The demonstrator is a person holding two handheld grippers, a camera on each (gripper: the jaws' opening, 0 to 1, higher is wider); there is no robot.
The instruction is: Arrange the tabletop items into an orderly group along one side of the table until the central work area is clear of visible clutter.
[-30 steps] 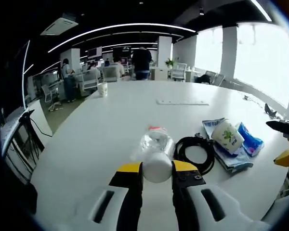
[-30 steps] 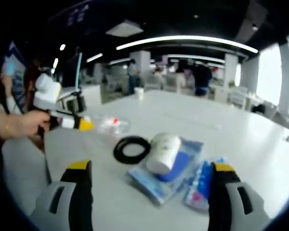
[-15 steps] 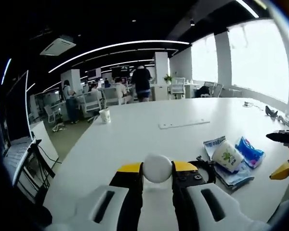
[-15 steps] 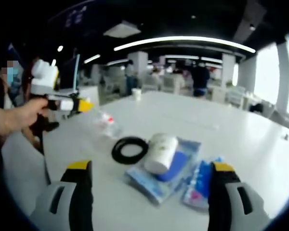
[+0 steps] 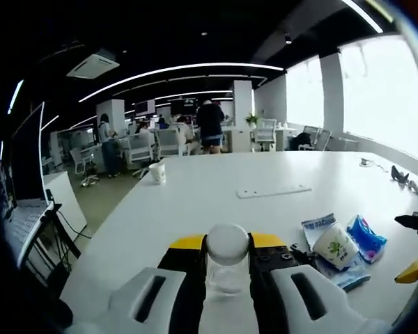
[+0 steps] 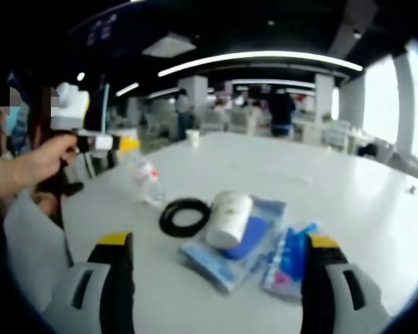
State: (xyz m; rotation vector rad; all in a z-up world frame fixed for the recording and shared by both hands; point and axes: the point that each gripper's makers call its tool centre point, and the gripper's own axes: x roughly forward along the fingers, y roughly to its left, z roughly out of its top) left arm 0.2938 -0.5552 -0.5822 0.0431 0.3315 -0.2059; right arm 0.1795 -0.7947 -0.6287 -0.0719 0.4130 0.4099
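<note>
Above the bench's near edge [image 5: 195, 202], left claw [image 5: 227, 245] clamped on bottle [image 6: 145, 182], lifted clear. Right claw [image 6: 216, 254] wide open, empty, facing cup [image 6: 229, 219], cable coil [image 6: 184, 216], packets [image 6: 254, 243]. Next, probably: set bottle beside them.

I saw office bkgd: people standing [image 5: 210, 124] far off, chairs [image 5: 265, 134] by bright windows [image 5: 381, 90] at right, ceiling light strips [image 5: 184, 69].
</note>
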